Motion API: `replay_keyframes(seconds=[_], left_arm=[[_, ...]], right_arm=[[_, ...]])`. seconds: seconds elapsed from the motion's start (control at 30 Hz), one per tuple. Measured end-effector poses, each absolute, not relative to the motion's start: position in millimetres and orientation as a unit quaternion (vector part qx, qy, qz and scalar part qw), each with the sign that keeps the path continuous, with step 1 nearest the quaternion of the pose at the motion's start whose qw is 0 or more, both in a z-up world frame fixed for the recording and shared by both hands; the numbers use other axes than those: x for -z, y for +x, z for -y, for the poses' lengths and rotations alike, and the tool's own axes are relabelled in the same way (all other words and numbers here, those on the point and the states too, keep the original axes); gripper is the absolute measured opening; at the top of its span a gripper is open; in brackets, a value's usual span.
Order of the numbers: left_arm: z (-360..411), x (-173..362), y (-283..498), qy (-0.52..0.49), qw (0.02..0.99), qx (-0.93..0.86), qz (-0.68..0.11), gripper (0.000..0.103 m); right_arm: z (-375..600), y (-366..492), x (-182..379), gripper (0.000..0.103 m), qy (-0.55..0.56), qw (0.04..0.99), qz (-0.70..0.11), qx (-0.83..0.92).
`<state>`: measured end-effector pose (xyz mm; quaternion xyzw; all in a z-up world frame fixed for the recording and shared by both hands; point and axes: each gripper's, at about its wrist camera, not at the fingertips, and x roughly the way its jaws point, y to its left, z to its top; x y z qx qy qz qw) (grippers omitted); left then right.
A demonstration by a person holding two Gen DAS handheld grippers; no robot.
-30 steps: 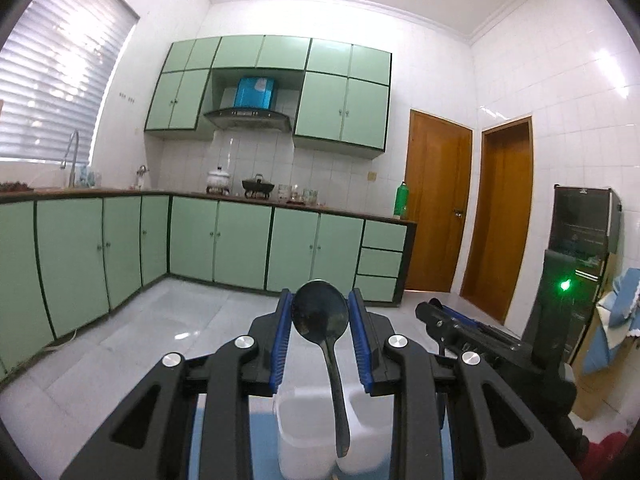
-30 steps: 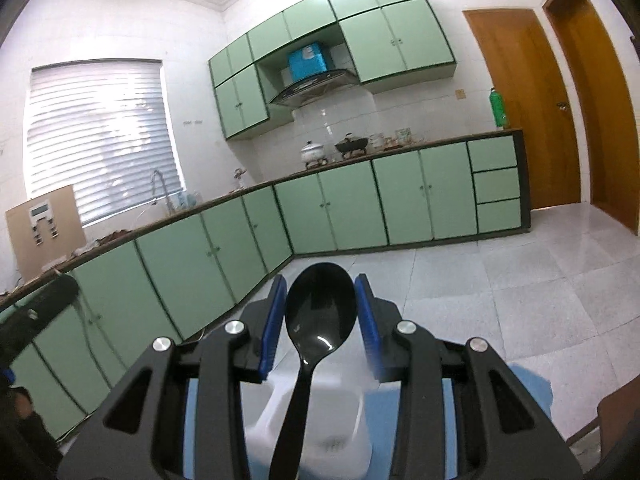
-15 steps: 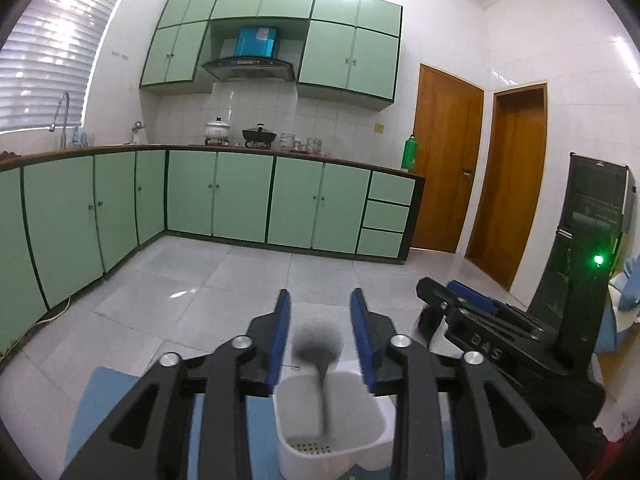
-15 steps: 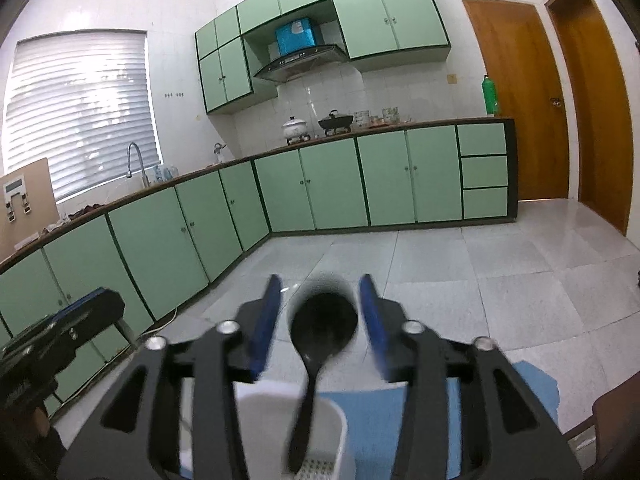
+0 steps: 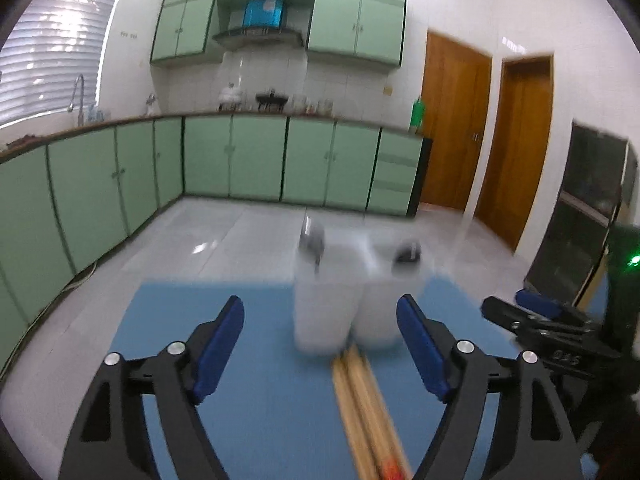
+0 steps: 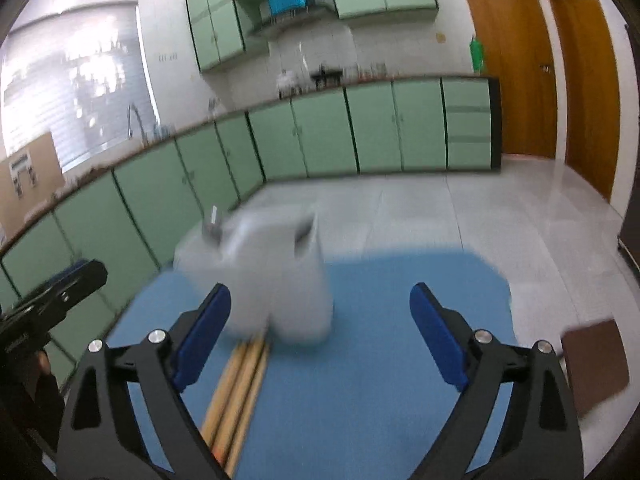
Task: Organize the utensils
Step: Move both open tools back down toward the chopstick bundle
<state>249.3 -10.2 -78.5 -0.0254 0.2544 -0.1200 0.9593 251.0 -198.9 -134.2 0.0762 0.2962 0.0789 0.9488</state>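
A white two-compartment utensil holder (image 5: pixel 348 296) (image 6: pixel 276 276) stands on a blue mat (image 5: pixel 264 360) (image 6: pixel 380 352). A metal spoon (image 5: pixel 312 240) (image 6: pixel 212 228) sticks out of its left cup and a black spoon (image 5: pixel 408 254) out of its right cup. Wooden chopsticks (image 5: pixel 364 408) (image 6: pixel 236 388) lie on the mat in front of the holder. My left gripper (image 5: pixel 320 344) hangs over the mat with its jaws opening wide; nothing is gripped. My right gripper (image 6: pixel 320 336) is likewise opening and empty. The right gripper (image 5: pixel 540 320) also shows at the right of the left wrist view.
Green kitchen cabinets (image 5: pixel 240 160) run along the far walls, with two wooden doors (image 5: pixel 456 128) to the right. A brown board (image 6: pixel 596 364) lies off the mat's right edge. A dark appliance (image 5: pixel 588 208) stands at the right. Tiled floor lies beyond the table.
Both grippers let go of their spoons, which dropped into the holder's cups. Both sets of jaws spread wide, and both grippers sank and tilted down towards the mat and chopsticks.
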Motion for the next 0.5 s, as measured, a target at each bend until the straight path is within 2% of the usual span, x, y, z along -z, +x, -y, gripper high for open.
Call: replay_keyframes(seconds=[0.23, 0.5], left_arm=[[7.8, 148.6, 193.9, -0.005, 0.925, 0.101, -0.367, 0.079], [3.7, 192.5, 164.3, 0.015, 0.908, 0.072, -0.411, 0.080]], right_arm=[[172.0, 178.7, 185.7, 0.088, 0.073, 0.919, -0.378, -0.080], [131.6, 142.7, 211.7, 0.088, 0.038, 0.905, -0.414, -0.097]])
